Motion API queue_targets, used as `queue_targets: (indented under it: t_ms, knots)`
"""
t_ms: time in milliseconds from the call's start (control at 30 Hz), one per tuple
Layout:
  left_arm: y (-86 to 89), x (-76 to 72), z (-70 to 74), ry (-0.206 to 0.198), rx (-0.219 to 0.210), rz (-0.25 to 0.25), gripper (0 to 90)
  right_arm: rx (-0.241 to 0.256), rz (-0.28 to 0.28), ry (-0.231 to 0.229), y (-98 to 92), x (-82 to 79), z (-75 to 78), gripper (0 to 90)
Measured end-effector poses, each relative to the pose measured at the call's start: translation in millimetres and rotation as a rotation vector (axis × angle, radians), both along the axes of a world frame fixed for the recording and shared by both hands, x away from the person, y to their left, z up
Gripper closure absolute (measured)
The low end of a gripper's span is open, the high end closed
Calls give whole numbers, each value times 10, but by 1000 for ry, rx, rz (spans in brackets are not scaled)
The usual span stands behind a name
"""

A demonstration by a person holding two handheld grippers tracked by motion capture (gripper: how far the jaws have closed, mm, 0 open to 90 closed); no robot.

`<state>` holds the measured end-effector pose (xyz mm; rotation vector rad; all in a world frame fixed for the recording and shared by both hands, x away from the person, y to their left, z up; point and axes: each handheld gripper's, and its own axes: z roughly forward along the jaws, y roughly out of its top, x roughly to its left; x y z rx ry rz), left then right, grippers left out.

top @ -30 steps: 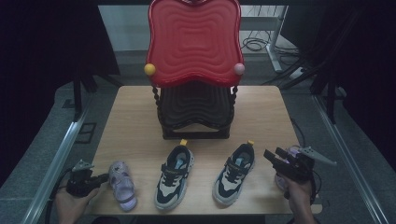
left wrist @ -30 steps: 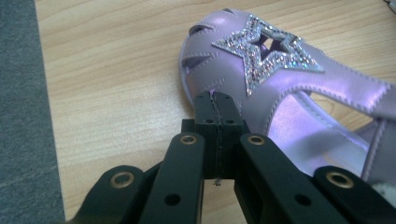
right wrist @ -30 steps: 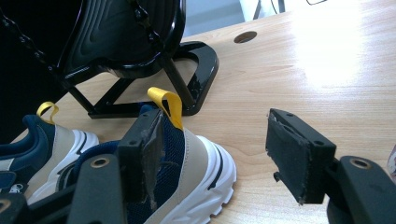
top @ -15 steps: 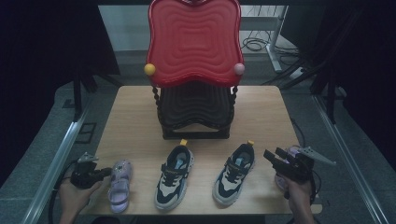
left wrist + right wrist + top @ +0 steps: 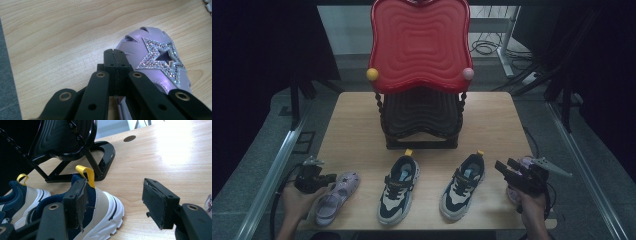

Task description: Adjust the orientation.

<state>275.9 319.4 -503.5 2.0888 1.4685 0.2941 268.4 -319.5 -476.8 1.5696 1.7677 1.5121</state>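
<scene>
A lilac sandal [image 5: 334,197] with a rhinestone star [image 5: 160,58] lies at the table's front left, toe pointing up and right. My left gripper [image 5: 331,178] sits at its left edge; in the left gripper view its jaws [image 5: 115,53] are pressed together over the sandal, with nothing visible between them. Two navy-and-beige sneakers [image 5: 399,187] [image 5: 462,185] stand side by side at the front middle. My right gripper [image 5: 506,166] hovers open at the front right, just right of the nearer sneaker [image 5: 100,205], whose yellow heel loop [image 5: 86,173] rises behind one jaw.
A two-tier shoe rack stands mid-table: a red wavy top tray [image 5: 419,45] over a black lower shelf [image 5: 422,117]. A second lilac shoe [image 5: 513,192] lies under the right hand. Bare wood table [image 5: 357,125] surrounds the rack. A hole [image 5: 129,138] is in the tabletop.
The left gripper has moved up and right against the lilac sandal, which has turned so that its toe points more to the right. The right gripper has stayed still.
</scene>
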Motion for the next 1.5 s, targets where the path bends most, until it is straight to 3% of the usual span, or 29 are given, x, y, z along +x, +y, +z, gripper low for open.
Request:
queue_targets:
  t_ms: [100,267,367,433,633,800,1000,1167,1300,1500]
  knots:
    - [19,-28,65,-32,-29,4,889,5,2,1,-1,-1,0,374]
    - [3,-121,303,-122,-76,-3,843,0,10,-3,6,0,3,375]
    - [-70,-163,450,-174,-148,-18,786,-6,13,-2,15,0,1,376]
    - [-142,-181,529,-201,-173,-34,745,-10,15,-5,22,-5,6,377]
    - [-351,-196,681,-215,-206,-70,596,-27,32,-8,53,-7,13,375]
    - [-475,-228,802,-261,-229,-78,543,-81,80,-23,100,-30,49,372]
    - [-490,-220,780,-274,-308,-57,507,-126,108,-24,161,-48,91,360]
    - [-490,-195,710,-256,-289,-68,498,-148,128,-9,224,-46,126,358]
    - [-494,-149,682,-255,-311,-74,491,-196,154,7,249,-32,180,368]
    - [-527,-130,630,-250,-283,-83,473,-200,114,-3,173,-100,291,391]
